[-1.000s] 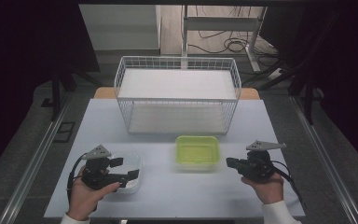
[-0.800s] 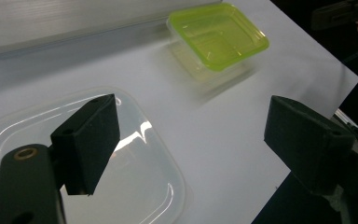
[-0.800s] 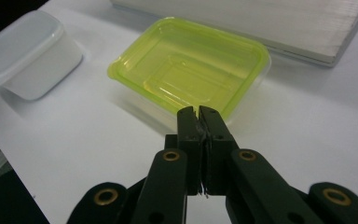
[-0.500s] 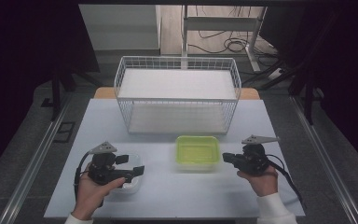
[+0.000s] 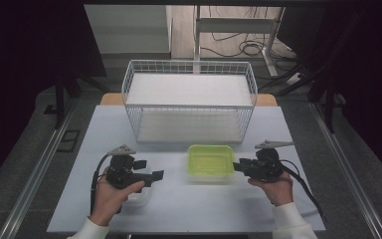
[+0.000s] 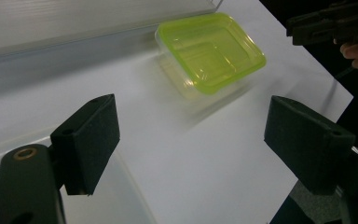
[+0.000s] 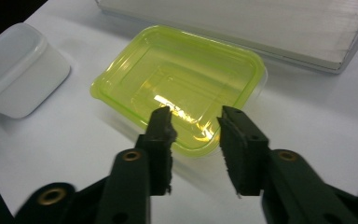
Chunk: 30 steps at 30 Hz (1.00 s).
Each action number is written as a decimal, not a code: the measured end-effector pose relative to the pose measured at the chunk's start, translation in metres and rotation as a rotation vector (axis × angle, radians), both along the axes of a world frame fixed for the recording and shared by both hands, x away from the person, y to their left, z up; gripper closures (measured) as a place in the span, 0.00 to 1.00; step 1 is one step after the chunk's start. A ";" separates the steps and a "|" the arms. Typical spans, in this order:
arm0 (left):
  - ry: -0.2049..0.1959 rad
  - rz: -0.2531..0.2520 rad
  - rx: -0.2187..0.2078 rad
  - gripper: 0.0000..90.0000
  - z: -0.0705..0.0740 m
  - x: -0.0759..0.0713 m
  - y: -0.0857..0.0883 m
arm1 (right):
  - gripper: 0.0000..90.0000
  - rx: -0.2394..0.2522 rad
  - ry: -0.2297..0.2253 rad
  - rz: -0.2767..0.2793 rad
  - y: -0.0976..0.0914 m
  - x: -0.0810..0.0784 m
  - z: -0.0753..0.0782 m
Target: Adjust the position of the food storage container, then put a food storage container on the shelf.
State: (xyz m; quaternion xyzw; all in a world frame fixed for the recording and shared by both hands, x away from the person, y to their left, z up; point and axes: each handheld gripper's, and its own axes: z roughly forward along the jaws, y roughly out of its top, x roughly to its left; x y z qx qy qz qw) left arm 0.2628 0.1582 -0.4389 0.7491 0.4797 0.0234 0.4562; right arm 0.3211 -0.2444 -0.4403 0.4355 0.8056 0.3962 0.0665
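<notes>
A lime-green shallow plastic container (image 5: 210, 160) lies on the table in front of the wire basket. My right gripper (image 5: 238, 165) points at its right side. In the right gripper view its jaws have just been opening; they stand apart with nothing between the pads, and the container's near rim (image 7: 182, 88) is just beyond the tips of my right gripper (image 7: 196, 126). My left gripper (image 5: 155, 174) is open wide above a white lidded container (image 5: 138, 195). In the left gripper view, my left gripper (image 6: 196, 135) faces the green container (image 6: 209, 51).
A white wire basket (image 5: 189, 99) with a white liner stands at the back of the white table (image 5: 194, 209). The white container (image 7: 18, 70) sits left of the green one. The right gripper (image 6: 331, 21) appears at the top right of the left gripper view.
Both hands have moved inward toward the green container. The right gripper's jaws, shut before, now stand apart. The left gripper has stayed open.
</notes>
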 end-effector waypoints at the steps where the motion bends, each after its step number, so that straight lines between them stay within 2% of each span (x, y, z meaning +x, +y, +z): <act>1: 0.004 -0.002 -0.006 0.20 0.000 0.003 -0.002 | 0.63 0.002 0.003 -0.007 0.000 0.001 0.000; 6: 0.024 -0.008 -0.012 0.20 -0.003 0.017 -0.015 | 0.54 0.009 0.017 -0.025 0.001 0.008 -0.002; 13: 0.068 -0.010 -0.020 0.21 -0.009 0.039 -0.030 | 0.48 0.034 0.044 -0.040 0.003 0.016 -0.003; 16: 0.072 -0.013 -0.021 0.22 -0.009 0.042 -0.034 | 0.48 0.036 0.041 -0.045 0.004 0.018 -0.003; 21: 0.113 -0.016 -0.022 0.22 -0.013 0.052 -0.045 | 0.47 0.042 0.063 -0.058 0.006 0.027 -0.007; 28: 0.138 -0.024 -0.011 0.24 -0.013 0.059 -0.058 | 0.47 0.038 0.092 -0.066 0.010 0.037 -0.014; 30: 0.168 -0.018 -0.019 0.25 -0.014 0.064 -0.064 | 0.47 0.040 0.102 -0.066 0.011 0.040 -0.016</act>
